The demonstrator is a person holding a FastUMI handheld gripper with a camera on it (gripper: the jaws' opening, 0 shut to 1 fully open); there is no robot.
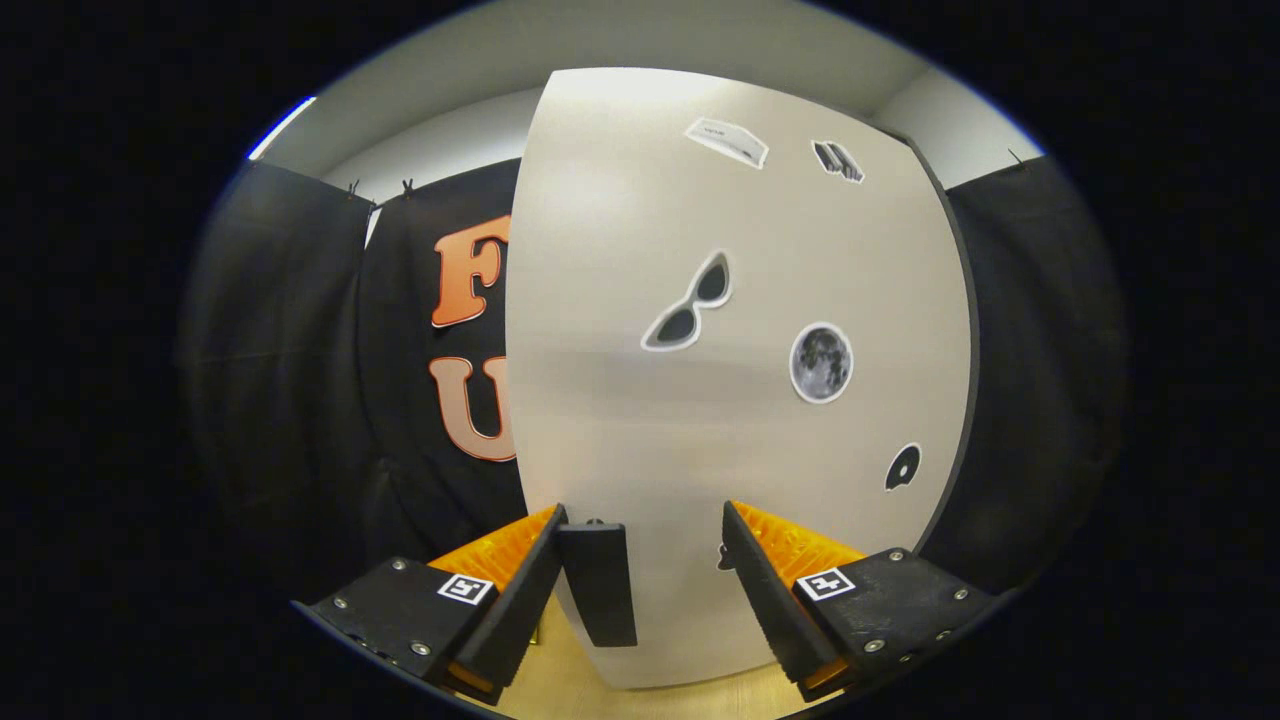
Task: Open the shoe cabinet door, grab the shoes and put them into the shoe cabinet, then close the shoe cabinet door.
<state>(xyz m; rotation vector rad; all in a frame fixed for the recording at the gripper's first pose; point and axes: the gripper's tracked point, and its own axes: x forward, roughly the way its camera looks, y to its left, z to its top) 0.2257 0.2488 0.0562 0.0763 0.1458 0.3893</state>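
The jaws of the gripper [645,575] stand apart and grip nothing; close by the left one, at about 7 o'clock from the panel's middle, a dark handle [597,582] sits on the near edge of the shoe cabinet door [620,400], touching or just beside that jaw's inner face, while the right jaw is well clear of it. I judge the step in hand to be working the door, either starting to open it or finishing the close; which one I cannot tell. If opening, the next move calls for shifting left so both jaws bracket the handle, closing on it, then pulling along the hinge arc. Beyond the jaws the pale door carries stickers: sunglasses [688,303] near its middle, a moon [821,362] at 3 o'clock of them. The cabinet's inside and the shoes are hidden, and a strip of wooden floor [560,690] peeks below the door
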